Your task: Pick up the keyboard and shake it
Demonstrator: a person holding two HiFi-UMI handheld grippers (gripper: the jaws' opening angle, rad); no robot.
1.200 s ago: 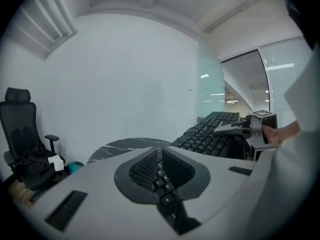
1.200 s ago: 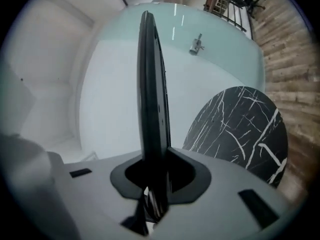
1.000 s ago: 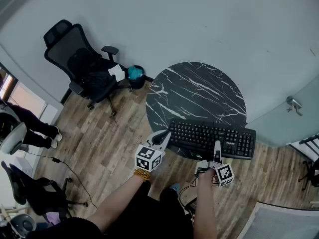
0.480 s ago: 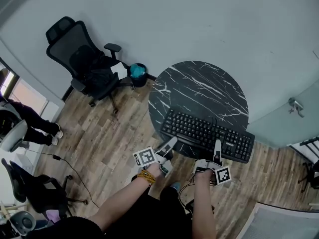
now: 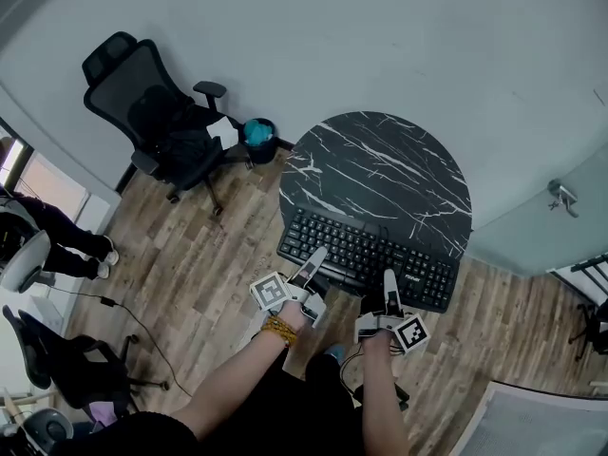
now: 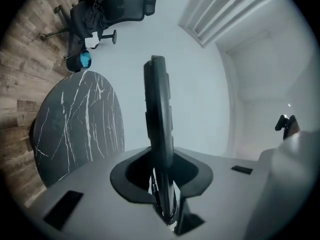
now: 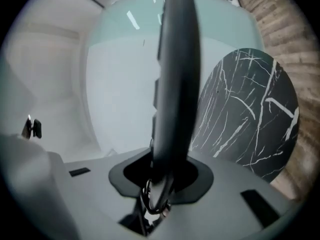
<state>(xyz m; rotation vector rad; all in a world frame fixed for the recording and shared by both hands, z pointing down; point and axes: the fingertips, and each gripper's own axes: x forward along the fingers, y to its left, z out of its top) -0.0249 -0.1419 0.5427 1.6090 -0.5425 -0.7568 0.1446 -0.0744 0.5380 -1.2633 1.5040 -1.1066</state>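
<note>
A black keyboard (image 5: pixel 366 255) hangs slanted over the near edge of the round black marble table (image 5: pixel 380 164), held by its front edge from both sides. My left gripper (image 5: pixel 316 259) grips that edge near the left end, its jaws closing with the keyboard between them. My right gripper (image 5: pixel 388 281) holds the edge right of centre, its jaws easing open with the keyboard still between them. In the left gripper view the keyboard (image 6: pixel 157 114) shows edge-on, rising from the jaws, with the table (image 6: pixel 75 124) to its left. In the right gripper view the keyboard (image 7: pixel 175 74) fills the middle, the table (image 7: pixel 250 109) to its right.
A black office chair (image 5: pixel 157 112) and a small bin with a blue liner (image 5: pixel 258 139) stand on the wood floor left of the table. A glass partition (image 5: pixel 541 226) runs along the right. A person (image 5: pixel 57 226) and another chair (image 5: pixel 57 369) are at the far left.
The keyboard has shifted left and toward me and now sits slanted. Both grippers have moved left with it, the left one regripping farther along the front edge.
</note>
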